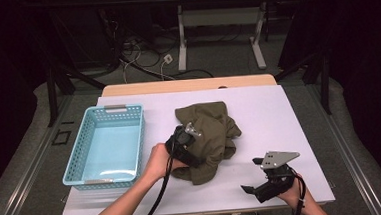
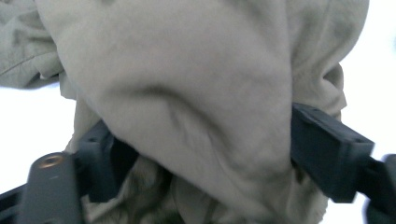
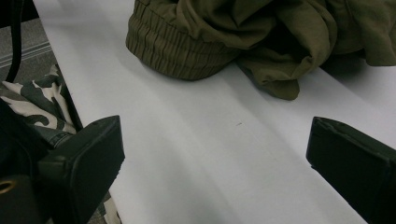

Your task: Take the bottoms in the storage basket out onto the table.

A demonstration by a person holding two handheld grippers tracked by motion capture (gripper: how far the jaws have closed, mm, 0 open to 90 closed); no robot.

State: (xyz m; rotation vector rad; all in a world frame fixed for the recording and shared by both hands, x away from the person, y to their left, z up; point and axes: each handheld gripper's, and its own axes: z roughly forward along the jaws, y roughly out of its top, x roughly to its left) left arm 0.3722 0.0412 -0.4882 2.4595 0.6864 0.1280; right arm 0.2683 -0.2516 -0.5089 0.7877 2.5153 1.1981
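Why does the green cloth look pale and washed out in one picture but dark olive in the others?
In the left gripper view the cloth sits right against the lens, overexposed and soft, the table behind it blown to white. In the high view the cloth is evenly lit on the table, the room around it dark. In the right gripper view its ribbed cuff is sharp, the near tongs dim.

Garment [image 1: 210,134]: olive green, plain, no print. Basket [image 1: 83,144]: light blue plastic, lattice walls. Worktop [image 1: 269,112]: white surface, light wood far edge. Both tongs, left [image 1: 183,140] and right [image 1: 263,175]: black, grey top plates. Camouflage-patterned cloth [image 3: 32,109] below the worktop edge.
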